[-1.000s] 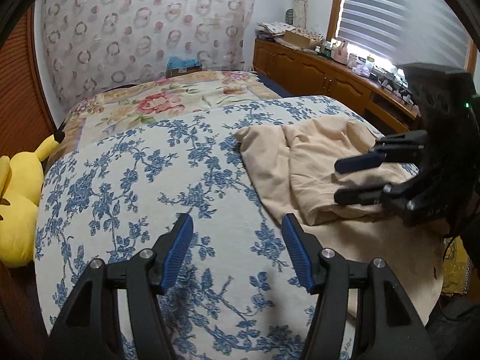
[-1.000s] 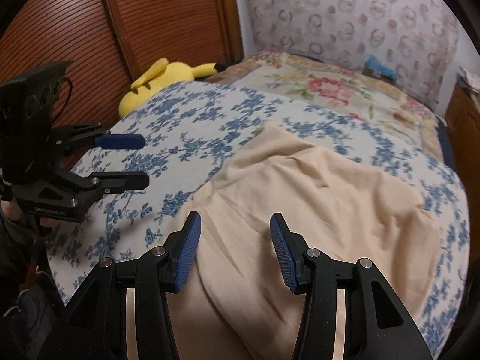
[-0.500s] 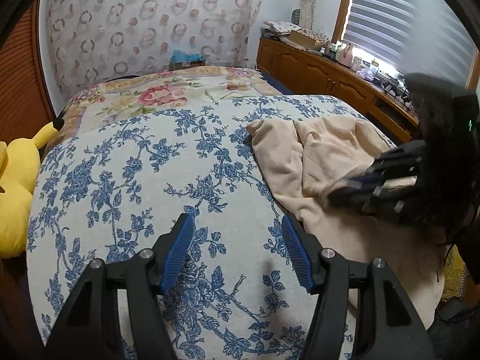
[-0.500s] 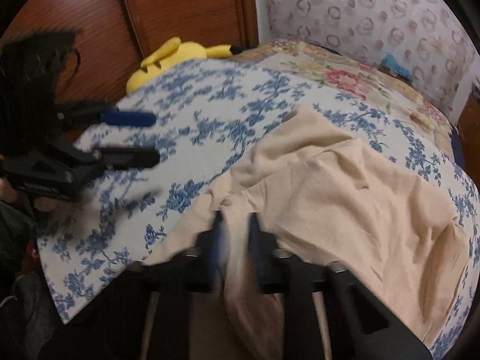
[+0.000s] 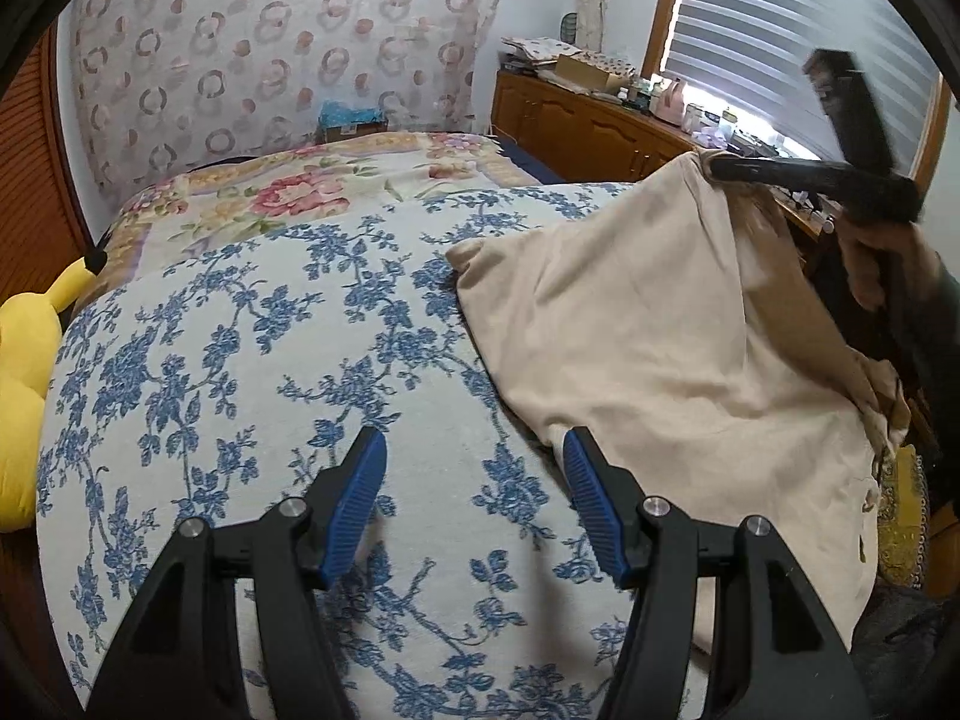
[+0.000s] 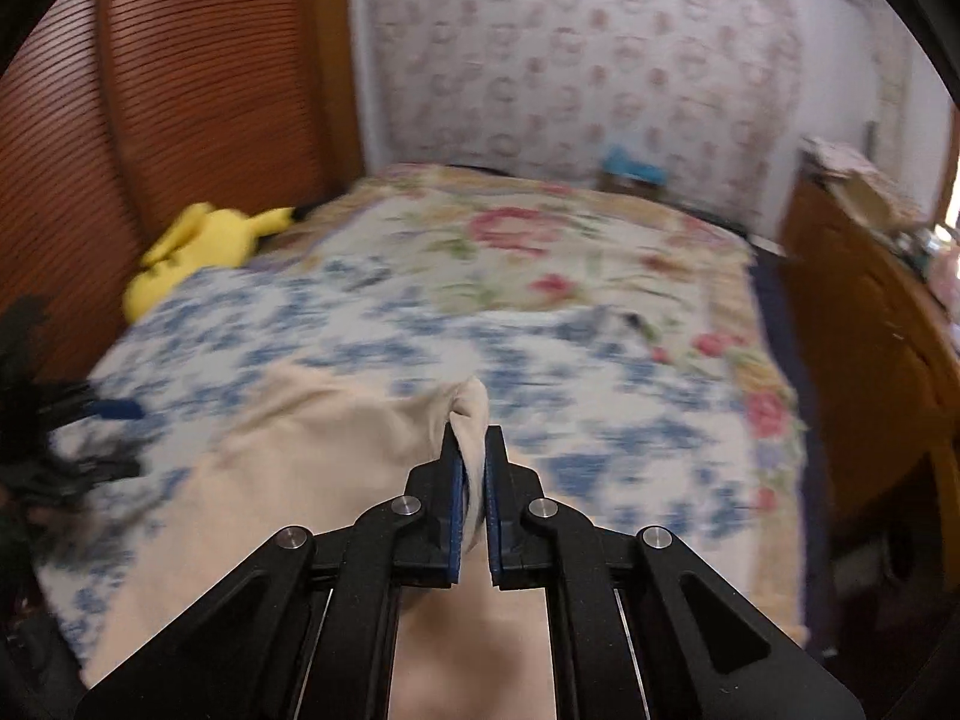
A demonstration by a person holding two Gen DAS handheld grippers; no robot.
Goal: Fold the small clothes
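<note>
Daylight enters through the window blind [image 5: 780, 18] at two o'clock and glares there, the room is otherwise dim, the right wrist view is strongly motion-blurred over the bedspread [image 6: 372, 324], and both fisheye pictures curve at dark edges.

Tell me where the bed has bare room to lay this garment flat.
Free: the blue-flowered blanket between the yellow plush and the beige garment, ahead of the open left gripper. Crowded: the window side, where the right gripper lifts the garment.
</note>
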